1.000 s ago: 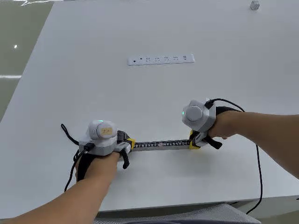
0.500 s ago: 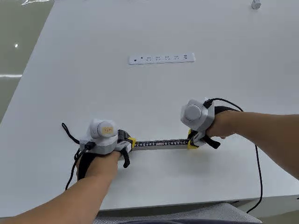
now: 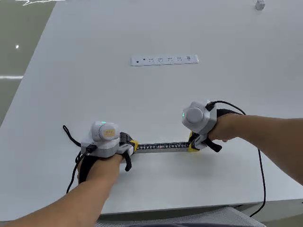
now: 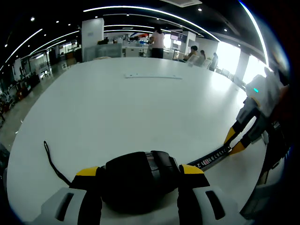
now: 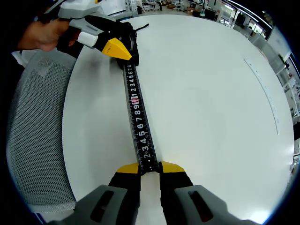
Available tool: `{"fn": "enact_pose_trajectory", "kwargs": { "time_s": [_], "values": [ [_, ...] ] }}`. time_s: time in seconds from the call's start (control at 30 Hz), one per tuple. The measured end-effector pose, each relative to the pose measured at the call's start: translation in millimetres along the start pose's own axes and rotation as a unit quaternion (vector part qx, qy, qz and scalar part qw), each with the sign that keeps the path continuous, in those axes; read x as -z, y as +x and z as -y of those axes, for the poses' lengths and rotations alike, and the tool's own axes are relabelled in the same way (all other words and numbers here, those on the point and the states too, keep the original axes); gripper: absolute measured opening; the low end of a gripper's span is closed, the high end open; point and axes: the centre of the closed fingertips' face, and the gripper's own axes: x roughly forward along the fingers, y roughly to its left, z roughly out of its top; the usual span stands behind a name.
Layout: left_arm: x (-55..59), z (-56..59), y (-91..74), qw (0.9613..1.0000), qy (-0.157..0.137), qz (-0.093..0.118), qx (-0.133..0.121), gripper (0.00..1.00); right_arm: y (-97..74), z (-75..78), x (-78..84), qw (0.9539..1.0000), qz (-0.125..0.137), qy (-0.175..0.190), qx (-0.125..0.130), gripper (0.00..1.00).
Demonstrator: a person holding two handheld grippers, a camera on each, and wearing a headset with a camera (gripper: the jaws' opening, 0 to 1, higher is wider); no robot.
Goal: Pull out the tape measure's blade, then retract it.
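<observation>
The black tape measure case [image 4: 138, 180] sits between the yellow-tipped jaws of my left gripper [image 4: 139, 174], which is shut on it; in the head view that gripper [image 3: 131, 144] is near the table's front left. The black blade [image 3: 161, 146] with white numbers runs right from the case [image 3: 124, 139] along the table to my right gripper [image 3: 192, 145]. In the right gripper view the blade [image 5: 138, 126] lies flat on the table, and my right gripper [image 5: 150, 168] is shut on its end. The case [image 5: 126, 35] lies at the far end.
A white power strip [image 3: 164, 60] lies mid-table beyond the grippers. A small grey object [image 3: 259, 4] sits at the far right corner. A mesh chair [image 5: 40, 131] stands by the table's near edge. Black cables [image 3: 70, 136] trail from both grippers. People stand in the background [image 4: 157, 40].
My right gripper has moved a little left toward the case, so the exposed blade is slightly shorter. The left gripper has stayed put.
</observation>
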Motion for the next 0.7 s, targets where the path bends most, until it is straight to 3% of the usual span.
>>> {"fn": "enact_pose_trajectory", "kwargs": {
  "time_s": [0.7],
  "values": [
    [0.1, 0.1, 0.5, 1.0000, -0.001, -0.001, 0.001, 0.62, 2.6, -3.4, -7.9, 1.0000, 0.006, -0.001, -0.001, 0.15]
  ]
}}
